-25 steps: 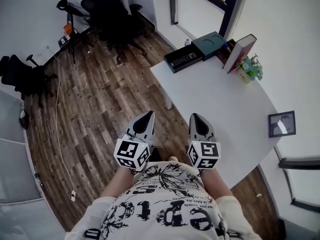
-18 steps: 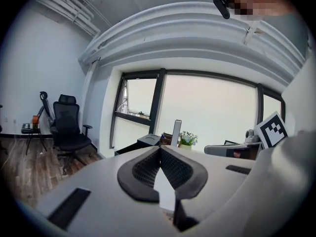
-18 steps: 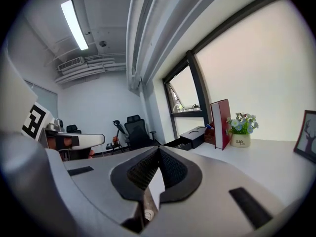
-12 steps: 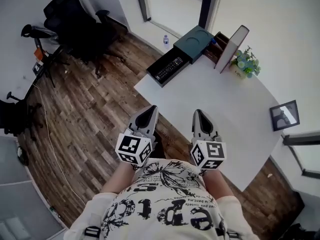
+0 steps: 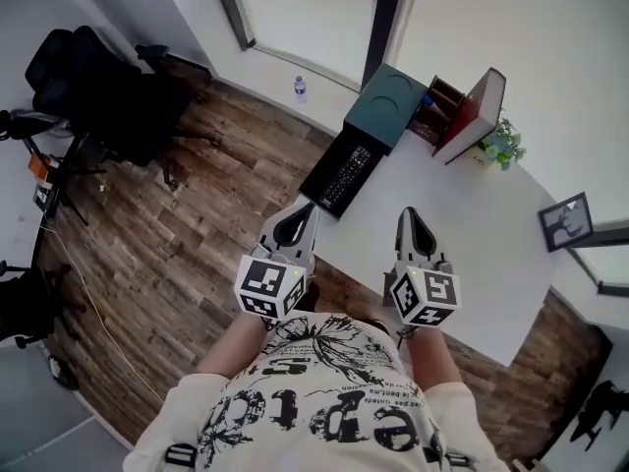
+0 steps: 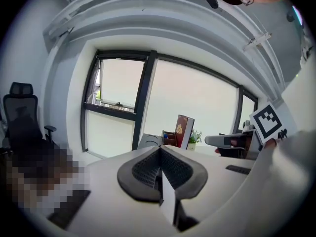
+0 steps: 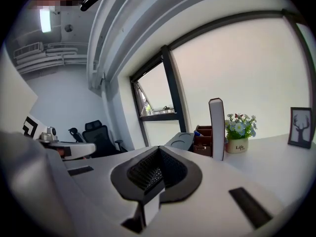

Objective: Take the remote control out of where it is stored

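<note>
A black remote control (image 5: 346,174) lies in a black drawer (image 5: 322,187) pulled out of a dark teal box (image 5: 385,107) at the far left end of the white table (image 5: 472,244). My left gripper (image 5: 300,212) is shut and empty, its tip just short of the drawer's near end. Over the table, to the right of the drawer, my right gripper (image 5: 408,214) is also shut with nothing in it. The left gripper view shows closed jaws pointing toward the teal box (image 6: 148,141). In the right gripper view the jaws are together too.
A red-and-white book (image 5: 473,114) stands against a wooden organiser beside the box, with a small potted plant (image 5: 502,146) next to it. A picture frame (image 5: 564,220) stands at the table's right edge. Black office chairs (image 5: 108,87) and a water bottle (image 5: 300,88) are on the wooden floor.
The person has moved toward the drawer end of the table, so the drawer with the remote now lies just ahead of the left gripper. Both grippers stay shut.
</note>
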Tool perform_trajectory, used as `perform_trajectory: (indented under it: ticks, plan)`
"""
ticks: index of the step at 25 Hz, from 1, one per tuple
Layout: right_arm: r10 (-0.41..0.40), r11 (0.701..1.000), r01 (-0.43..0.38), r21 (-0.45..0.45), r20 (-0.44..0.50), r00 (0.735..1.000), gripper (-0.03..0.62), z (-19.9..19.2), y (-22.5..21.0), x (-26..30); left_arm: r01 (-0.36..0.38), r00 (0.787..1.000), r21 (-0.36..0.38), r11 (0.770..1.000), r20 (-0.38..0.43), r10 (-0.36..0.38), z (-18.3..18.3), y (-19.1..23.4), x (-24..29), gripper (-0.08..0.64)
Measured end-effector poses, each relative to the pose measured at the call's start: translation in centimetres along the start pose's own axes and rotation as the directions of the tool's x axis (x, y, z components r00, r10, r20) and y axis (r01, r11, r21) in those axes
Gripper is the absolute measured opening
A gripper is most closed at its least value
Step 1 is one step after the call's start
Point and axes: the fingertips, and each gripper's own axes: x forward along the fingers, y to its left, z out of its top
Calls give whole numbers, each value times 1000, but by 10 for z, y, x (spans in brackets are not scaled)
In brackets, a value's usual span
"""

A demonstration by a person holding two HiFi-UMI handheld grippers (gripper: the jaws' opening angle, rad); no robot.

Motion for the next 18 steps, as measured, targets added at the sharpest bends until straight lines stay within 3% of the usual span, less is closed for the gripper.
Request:
perform_trajectory:
  ticks: [6, 12, 18]
  plan:
    - [-140, 989, 139, 59, 9, 990, 2, 2, 12, 36, 140, 989, 16, 990, -45, -139, 7, 44, 37, 8]
    - [-264, 962, 265, 69, -32, 964, 2, -9, 8, 36, 245, 965, -4, 969, -98, -244, -4, 47, 73, 8]
    - [-267, 954, 276, 115, -89, 960, 2, -24, -11, 54, 279, 946, -7, 960, -170, -276, -24, 31, 113, 8]
